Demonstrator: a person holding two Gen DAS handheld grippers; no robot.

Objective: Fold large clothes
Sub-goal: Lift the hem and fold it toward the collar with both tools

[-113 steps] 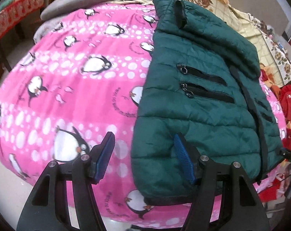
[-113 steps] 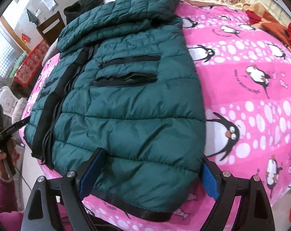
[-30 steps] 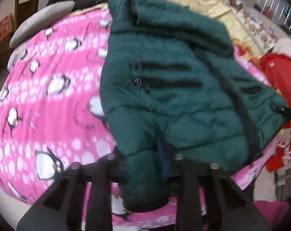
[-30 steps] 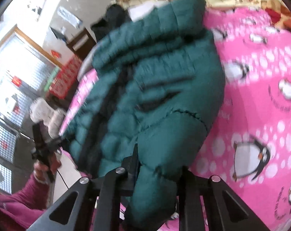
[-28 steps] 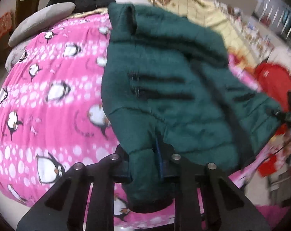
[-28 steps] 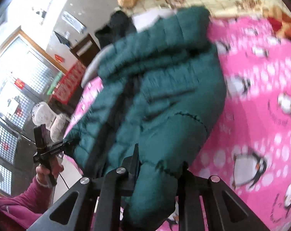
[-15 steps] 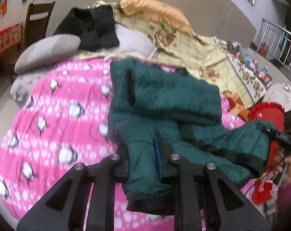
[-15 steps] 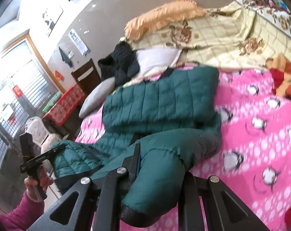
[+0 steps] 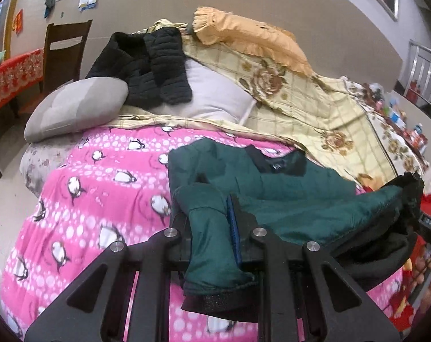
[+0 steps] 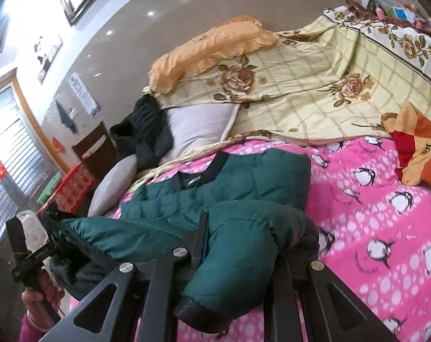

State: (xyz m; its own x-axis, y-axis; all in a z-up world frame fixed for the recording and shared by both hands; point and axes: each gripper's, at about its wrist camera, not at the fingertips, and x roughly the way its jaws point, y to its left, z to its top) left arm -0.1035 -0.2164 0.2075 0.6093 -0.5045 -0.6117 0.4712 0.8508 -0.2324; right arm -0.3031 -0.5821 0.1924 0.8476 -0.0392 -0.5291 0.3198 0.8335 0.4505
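A dark green quilted jacket (image 9: 286,191) lies on the pink penguin blanket (image 9: 95,188), its lower half lifted and carried toward its collar. My left gripper (image 9: 212,228) is shut on one bottom corner of the jacket. My right gripper (image 10: 238,245) is shut on the other bottom corner (image 10: 238,270), which hangs over its fingers. The hem stretches in the air between both grippers. The jacket's black collar label (image 10: 192,182) shows at the far end.
A grey cushion (image 9: 75,108), a black jacket (image 9: 147,65), a white pillow (image 9: 215,94), an orange pillow (image 9: 249,37) and a floral quilt (image 9: 315,105) lie at the bed's head. An orange-red cloth (image 10: 418,148) lies on the right. A chair (image 9: 63,54) stands left.
Both grippers closed on the jacket's bottom corners, lifted them and carried the hem up toward the collar. The views now tilt up to the head of the bed.
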